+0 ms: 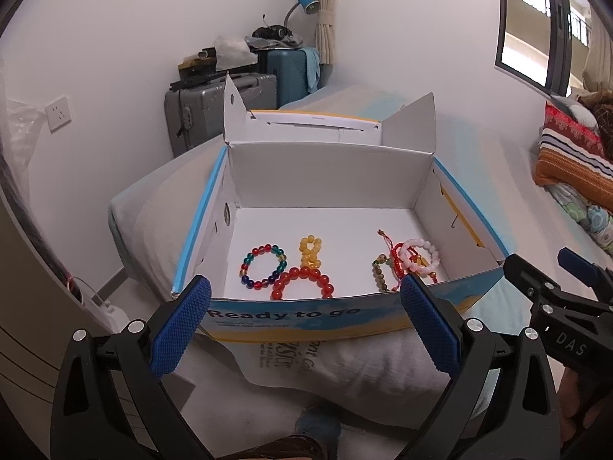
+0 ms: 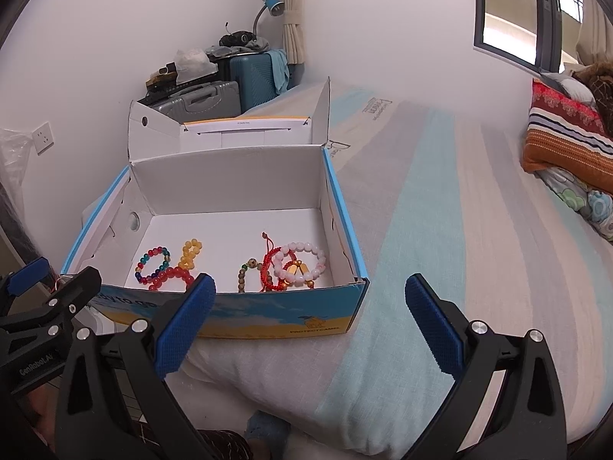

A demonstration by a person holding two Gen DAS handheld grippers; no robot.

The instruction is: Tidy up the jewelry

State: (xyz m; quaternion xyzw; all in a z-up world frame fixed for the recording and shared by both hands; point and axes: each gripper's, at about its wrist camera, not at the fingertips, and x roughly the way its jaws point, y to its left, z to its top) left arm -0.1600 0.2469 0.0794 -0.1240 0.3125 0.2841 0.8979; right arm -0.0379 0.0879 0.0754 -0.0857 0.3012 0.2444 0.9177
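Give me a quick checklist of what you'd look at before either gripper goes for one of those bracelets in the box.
1. Box lid open: ok.
2. Left gripper open, holding nothing: ok.
3. Right gripper open, holding nothing: ok.
4. Multicolor bracelet lies apart from the others: ok.
5. Red bracelet clear of yellow bracelet: not ok, they touch.
6. Pink bracelet free of the red cord bracelet: not ok, piled together.

I hold the left gripper (image 1: 306,322) level before the near wall of the box (image 1: 291,320), jaws spread wide, nothing between the blue pads (image 1: 180,329). I hold the right gripper (image 2: 310,324) beside it, toward the box's near right corner, jaws equally wide, empty. Neither gripper touches the box.
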